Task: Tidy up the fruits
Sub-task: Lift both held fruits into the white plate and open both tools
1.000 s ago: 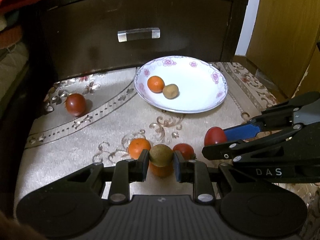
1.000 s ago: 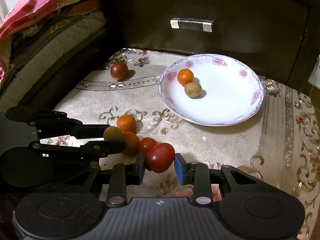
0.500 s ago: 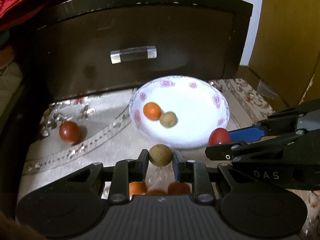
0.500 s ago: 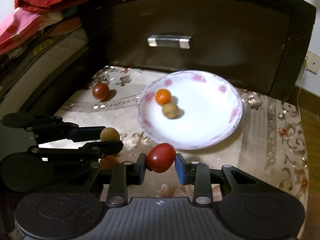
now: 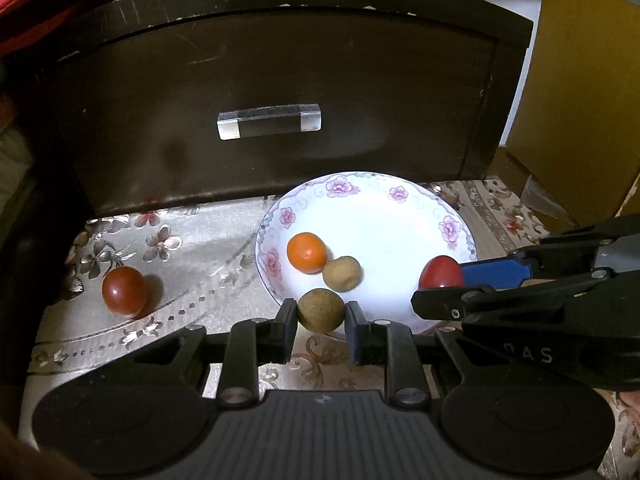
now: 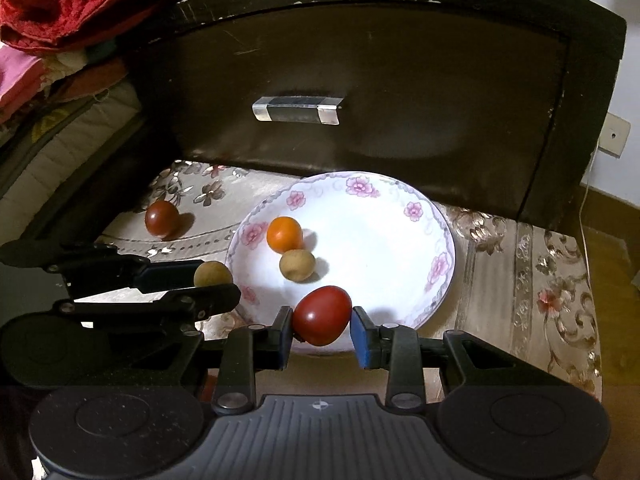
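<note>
My left gripper (image 5: pixel 321 317) is shut on a brown round fruit (image 5: pixel 321 310), held above the near left rim of the white flowered plate (image 5: pixel 400 216). My right gripper (image 6: pixel 321 324) is shut on a red tomato (image 6: pixel 322 315), held over the plate's (image 6: pixel 400 216) near rim. On the plate lie an orange (image 5: pixel 307 252) and a second brown fruit (image 5: pixel 342 273). A dark red tomato (image 5: pixel 124 290) lies on the cloth left of the plate. In the right wrist view the left gripper (image 6: pixel 216 280) holds its brown fruit (image 6: pixel 212 273) at the plate's left edge.
A dark wooden drawer front (image 5: pixel 280 92) with a clear handle (image 5: pixel 269 121) stands right behind the plate. Patterned cloth (image 5: pixel 180 248) covers the surface. A yellow wooden cabinet (image 5: pixel 580 80) stands at the right. Red and pink fabrics (image 6: pixel 80 8) are piled at the left.
Both grippers lifted their fruits off the cloth and moved forward to the plate's near rim. The fruits left lying on the cloth near the front have dropped out of view.
</note>
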